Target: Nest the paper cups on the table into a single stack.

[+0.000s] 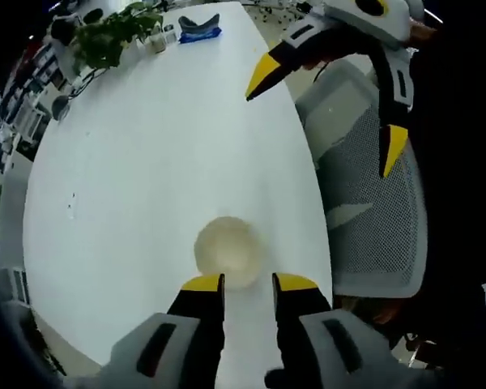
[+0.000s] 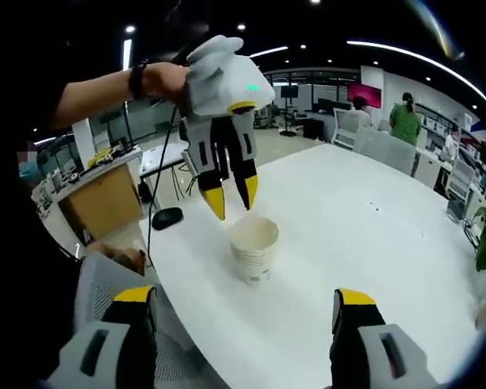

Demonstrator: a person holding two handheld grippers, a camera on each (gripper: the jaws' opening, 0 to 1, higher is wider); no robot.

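A stack of white paper cups point(image 2: 253, 247) stands upright near the edge of the white table point(image 2: 364, 219), its nested rims showing below the top one. From above, the stack's open mouth point(image 1: 227, 250) lies just ahead of my left gripper point(image 1: 249, 285). The left gripper point(image 2: 232, 197) hangs point-down just above the stack's rim, its yellow-tipped jaws a little apart with nothing between them. My right gripper point(image 2: 245, 298) is spread wide open, short of the stack and holding nothing. The right gripper point(image 1: 328, 112) also hovers past the table's edge, over the chair.
A grey mesh office chair point(image 1: 373, 203) is pushed up to the table edge beside the stack. A potted plant point(image 1: 109, 36) and a dark blue object point(image 1: 198, 31) sit at the table's far end. A black mouse point(image 2: 168, 217) lies on a neighbouring desk. People point(image 2: 405, 113) stand far behind.
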